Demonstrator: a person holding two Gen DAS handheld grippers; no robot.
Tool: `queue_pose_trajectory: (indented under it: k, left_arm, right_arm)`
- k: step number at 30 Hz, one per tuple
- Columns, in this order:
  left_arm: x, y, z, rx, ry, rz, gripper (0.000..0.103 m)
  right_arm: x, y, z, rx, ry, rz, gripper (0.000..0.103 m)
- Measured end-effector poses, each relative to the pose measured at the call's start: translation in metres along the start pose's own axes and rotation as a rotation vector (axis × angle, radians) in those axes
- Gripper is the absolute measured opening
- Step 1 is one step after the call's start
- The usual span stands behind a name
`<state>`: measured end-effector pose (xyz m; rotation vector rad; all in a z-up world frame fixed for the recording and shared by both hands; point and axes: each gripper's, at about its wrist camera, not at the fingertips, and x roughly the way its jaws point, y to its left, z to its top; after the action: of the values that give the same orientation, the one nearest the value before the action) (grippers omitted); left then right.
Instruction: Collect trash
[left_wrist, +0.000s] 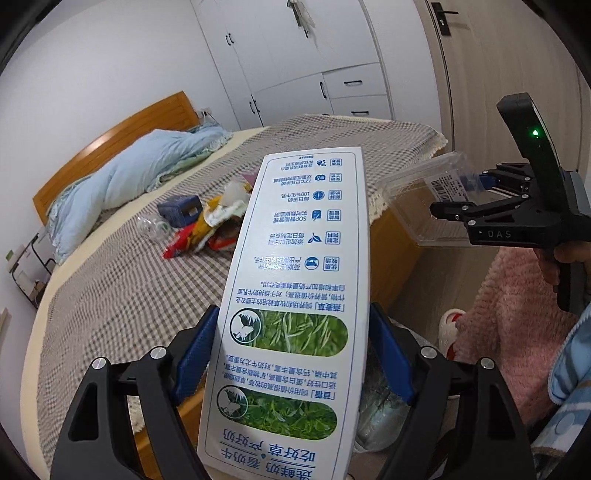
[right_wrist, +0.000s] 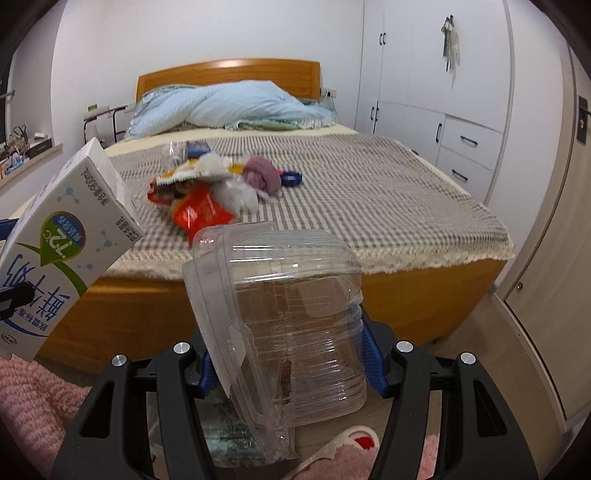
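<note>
Holding a white milk carton with blue print clamped between my left gripper's blue pads, I note my right gripper clamped on a clear plastic clamshell container. Both hang before the checked bed, where remaining wrappers lie heaped.

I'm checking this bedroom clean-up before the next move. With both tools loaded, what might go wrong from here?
1. The clear plastic container in the right tool is thin and looks flexed; it may buckle and slip out.
2. The tall milk carton fills the left tool camera's view, so a bag below is hard to see and a drop could miss.
3. With both tools full, the wrappers on the bed must wait.
</note>
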<state>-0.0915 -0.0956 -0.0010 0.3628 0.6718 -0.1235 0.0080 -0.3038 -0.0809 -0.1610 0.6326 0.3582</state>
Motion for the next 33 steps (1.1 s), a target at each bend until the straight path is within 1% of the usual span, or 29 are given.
queue_pose_trajectory:
  k: [8, 14, 33]
  left_arm:
    - [0.02, -0.007, -0.018, 0.002, 0.045, -0.034, 0.077]
    - [0.045, -0.009, -0.032, -0.005, 0.095, -0.059, 0.076]
    - [0.106, -0.025, -0.071, 0.009, 0.222, -0.133, 0.077]
  right_arm:
    - [0.015, -0.009, -0.022, 0.006, 0.07, -0.008, 0.059]
    - [0.029, -0.013, -0.035, 0.012, 0.126, -0.009, 0.059]
    - [0.068, -0.015, -0.067, 0.015, 0.281, -0.039, 0.059]
